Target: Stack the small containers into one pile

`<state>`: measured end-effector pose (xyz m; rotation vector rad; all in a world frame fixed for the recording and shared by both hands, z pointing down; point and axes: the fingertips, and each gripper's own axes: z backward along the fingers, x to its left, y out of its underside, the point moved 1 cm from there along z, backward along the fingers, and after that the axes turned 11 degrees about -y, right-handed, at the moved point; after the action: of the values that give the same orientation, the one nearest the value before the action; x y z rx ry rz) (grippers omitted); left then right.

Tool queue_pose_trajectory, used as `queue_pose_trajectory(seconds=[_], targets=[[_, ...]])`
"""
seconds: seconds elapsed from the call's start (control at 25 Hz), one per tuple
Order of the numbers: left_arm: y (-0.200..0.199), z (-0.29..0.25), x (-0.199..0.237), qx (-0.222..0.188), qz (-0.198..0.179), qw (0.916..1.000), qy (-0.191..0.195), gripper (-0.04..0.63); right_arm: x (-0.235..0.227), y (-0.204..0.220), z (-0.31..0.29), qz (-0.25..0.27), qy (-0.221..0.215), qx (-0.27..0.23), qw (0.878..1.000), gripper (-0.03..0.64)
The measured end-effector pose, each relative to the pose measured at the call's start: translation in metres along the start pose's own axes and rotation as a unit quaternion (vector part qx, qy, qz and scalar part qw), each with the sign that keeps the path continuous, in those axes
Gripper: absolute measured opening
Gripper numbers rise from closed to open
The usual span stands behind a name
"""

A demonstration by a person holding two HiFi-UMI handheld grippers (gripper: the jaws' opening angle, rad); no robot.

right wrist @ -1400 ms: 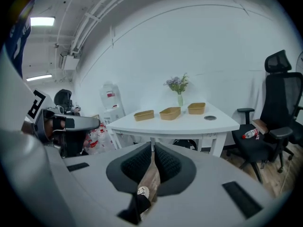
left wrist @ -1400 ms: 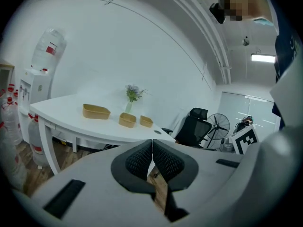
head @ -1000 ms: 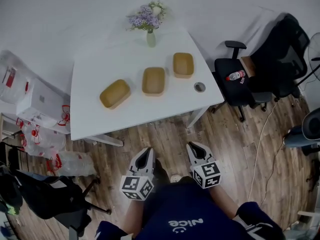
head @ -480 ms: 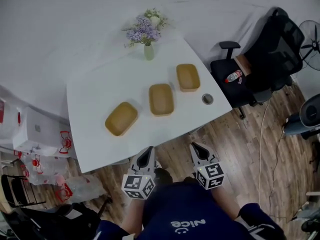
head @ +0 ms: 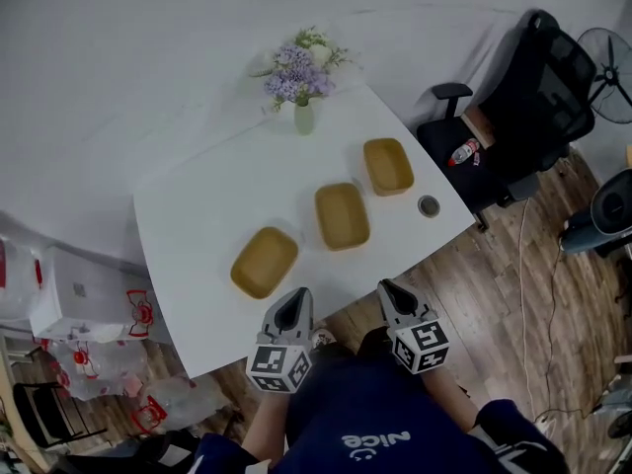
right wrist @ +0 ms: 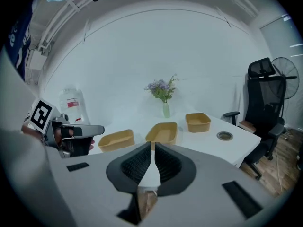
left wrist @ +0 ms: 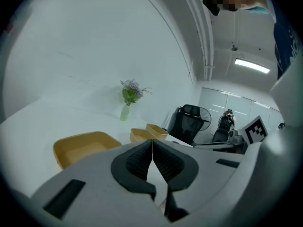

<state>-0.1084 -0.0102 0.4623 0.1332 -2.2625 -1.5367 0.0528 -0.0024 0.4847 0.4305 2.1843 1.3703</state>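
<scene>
Table: a white table [head: 197, 205] stands cornerwise to the person, before a white wall [head: 128, 38].
Containers: three small tan containers lie on the table in a slanted row, apart from each other and none stacked. They are the near container [head: 265, 262], the middle container [head: 342, 215] and the far container [head: 388, 166].
Also on table: a vase [head: 304, 118] with purple flowers [head: 299, 65] at the far corner, and a small round object [head: 429, 205] at the right edge, near the far container.
Left gripper: the left gripper [head: 293, 304] shows at the near table edge, close to the near container and not touching it. Its jaws are pressed together with nothing between.
Right gripper: the right gripper [head: 390, 292] is just off the table edge. Its jaws are pressed together and empty.
Room: wooden floor [head: 533, 294]. A black office chair [head: 523, 97] stands right of the table with a bottle [head: 462, 152] on its seat, and a fan [head: 604, 62] is behind it. Plastic bags [head: 94, 363] and a white box [head: 69, 294] are at the left.
</scene>
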Motion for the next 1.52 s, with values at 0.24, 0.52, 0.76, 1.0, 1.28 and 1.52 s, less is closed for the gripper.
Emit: queue_pose_trajectory(seconds=[0.24, 0.52, 0.76, 1.0, 1.28, 1.52], targets=[[-0.009, -0.014, 0.016, 0.002, 0.002, 0.9996, -0.026, 0.021, -0.017, -0.017, -0.016, -0.008, 0.023, -0.008, 1.0, 0.055], [-0.015, -0.032, 0.018, 0.005, 0.008, 0.9988, -0.049, 0.02, -0.058, -0.041, -0.037, -0.012, 0.042, -0.015, 0.999, 0.055], [-0.032, -0.052, 0.022, -0.002, 0.02, 0.9974, -0.07, 0.02, -0.095, -0.072, -0.064, -0.016, 0.054, -0.014, 0.998, 0.055], [-0.042, -0.068, 0.024, -0.013, 0.037, 0.9949, -0.093, 0.02, -0.131, -0.099, -0.087, -0.014, 0.051, -0.019, 0.998, 0.057], [-0.055, -0.088, 0.024, -0.028, 0.077, 0.9909, -0.107, 0.02, -0.158, -0.124, -0.119, -0.015, 0.039, 0.001, 0.999, 0.166], [-0.057, -0.092, 0.027, -0.028, 0.07, 0.9892, -0.126, 0.02, -0.182, -0.121, -0.157, -0.03, 0.024, 0.069, 0.997, 0.166]])
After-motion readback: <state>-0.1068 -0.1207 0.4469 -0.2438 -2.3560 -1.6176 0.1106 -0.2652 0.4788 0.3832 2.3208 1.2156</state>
